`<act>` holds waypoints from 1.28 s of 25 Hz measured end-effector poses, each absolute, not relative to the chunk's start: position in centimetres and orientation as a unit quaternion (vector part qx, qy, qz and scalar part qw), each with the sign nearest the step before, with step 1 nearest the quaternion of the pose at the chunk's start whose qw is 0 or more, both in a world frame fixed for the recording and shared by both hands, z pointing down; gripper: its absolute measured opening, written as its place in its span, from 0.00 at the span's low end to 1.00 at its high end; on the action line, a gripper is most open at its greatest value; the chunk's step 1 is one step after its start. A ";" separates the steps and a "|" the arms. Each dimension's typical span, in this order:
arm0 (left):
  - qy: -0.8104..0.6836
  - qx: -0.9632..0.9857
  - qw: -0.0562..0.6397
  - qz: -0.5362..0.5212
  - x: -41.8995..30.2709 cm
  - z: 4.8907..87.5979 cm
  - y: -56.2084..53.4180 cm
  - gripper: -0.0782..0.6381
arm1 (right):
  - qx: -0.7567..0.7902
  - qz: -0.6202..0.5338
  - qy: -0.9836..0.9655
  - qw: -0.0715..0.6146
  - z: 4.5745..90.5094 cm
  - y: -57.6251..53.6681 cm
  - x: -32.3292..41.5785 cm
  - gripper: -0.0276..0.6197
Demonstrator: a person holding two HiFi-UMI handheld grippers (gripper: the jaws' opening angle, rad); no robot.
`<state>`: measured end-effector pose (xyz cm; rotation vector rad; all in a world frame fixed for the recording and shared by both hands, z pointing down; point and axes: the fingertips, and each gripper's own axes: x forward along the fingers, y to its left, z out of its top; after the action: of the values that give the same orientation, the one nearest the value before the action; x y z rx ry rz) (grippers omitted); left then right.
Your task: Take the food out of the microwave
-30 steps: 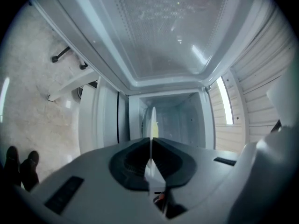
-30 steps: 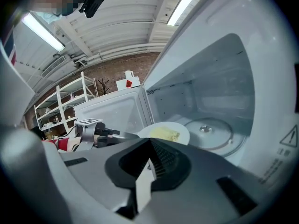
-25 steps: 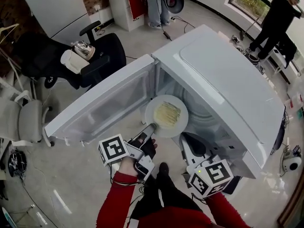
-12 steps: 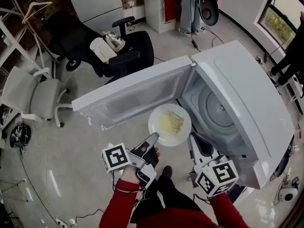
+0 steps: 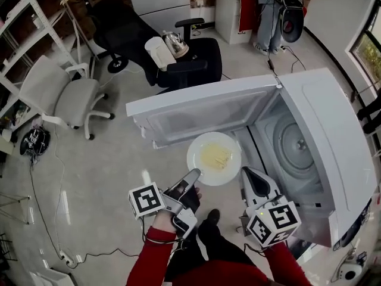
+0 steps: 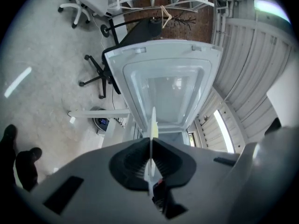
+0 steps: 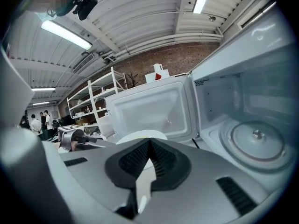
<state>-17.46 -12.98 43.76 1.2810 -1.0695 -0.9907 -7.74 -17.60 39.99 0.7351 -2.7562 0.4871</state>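
A white plate (image 5: 214, 158) with pale yellow food (image 5: 215, 157) hangs outside the open white microwave (image 5: 339, 142), in front of its swung-out door (image 5: 202, 115). My left gripper (image 5: 191, 177) is shut on the plate's near rim. In the left gripper view the plate (image 6: 153, 122) shows edge-on between the pads. My right gripper (image 5: 246, 173) stands just right of the plate, jaws together with nothing between them. In the right gripper view the plate (image 7: 140, 135) lies past the right gripper (image 7: 149, 146), and the bare glass turntable (image 7: 254, 141) shows inside the cavity.
A black office chair (image 5: 190, 58) carrying a kettle and a white jug stands behind the door. A grey chair (image 5: 62, 97) and metal shelving (image 5: 24, 22) are at the left. Cables (image 5: 53, 207) trail over the floor. A person (image 5: 280, 11) stands at the back.
The plate has come out of the microwave mouth, held by my left gripper, and now hangs in front of the door. The right gripper has drawn back alongside it.
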 end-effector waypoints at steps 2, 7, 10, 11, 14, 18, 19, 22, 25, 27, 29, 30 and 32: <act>-0.461 0.539 0.559 -0.430 -18.1 43.7 -12.0 0.14 | 0.238 0.166 -0.948 0.127 40.1 -16.9 -8.6 0.06; -0.473 0.518 0.544 -0.460 -20.0 43.9 -9.4 0.14 | 0.199 0.153 -0.958 0.138 40.4 -15.0 -11.3 0.06; -0.479 0.509 0.536 -0.473 -21.3 43.8 -7.7 0.14 | 0.179 0.145 -0.963 0.142 40.2 -13.9 -12.9 0.06; -0.483 0.505 0.533 -0.477 -21.7 43.8 -7.1 0.14 | 0.174 0.144 -0.964 0.144 40.2 -13.5 -13.5 0.06; -0.493 0.493 0.525 -0.488 -23.4 43.9 -5.2 0.14 | 0.159 0.141 -0.966 0.147 40.3 -12.4 -15.2 0.06; -0.508 0.480 0.511 -0.501 -25.9 44.0 -2.6 0.14 | 0.135 0.136 -0.970 0.149 40.4 -10.5 -18.0 0.06; -0.512 0.476 0.507 -0.505 -26.6 44.0 -1.8 0.14 | 0.128 0.134 -0.971 0.149 40.3 -9.9 -18.8 0.06; -0.524 0.464 0.494 -0.516 -28.8 44.0 0.3 0.14 | 0.109 0.131 -0.974 0.152 40.3 -8.1 -21.1 0.06; -0.535 0.452 0.483 -0.526 -30.8 44.0 2.2 0.14 | 0.092 0.128 -0.975 0.154 40.2 -6.5 -23.2 0.06; -0.542 0.442 0.475 -0.534 -32.1 43.9 3.3 0.14 | 0.079 0.125 -0.977 0.156 40.1 -5.7 -24.5 0.06; -0.550 0.434 0.466 -0.540 -33.4 43.9 4.4 0.14 | 0.064 0.121 -0.978 0.158 40.1 -4.8 -25.8 0.06; -0.553 0.431 0.462 -0.543 -34.0 43.8 5.0 0.14 | 0.057 0.119 -0.979 0.159 40.1 -4.3 -26.5 0.06; -0.560 0.424 0.452 -0.550 -35.3 43.8 6.2 0.14 | 0.040 0.114 -0.980 0.161 40.1 -3.1 -27.9 0.06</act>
<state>-35.27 6.21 43.76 1.0477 -1.3844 -1.3579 -27.90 -3.15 40.12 0.1145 -2.7980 0.3248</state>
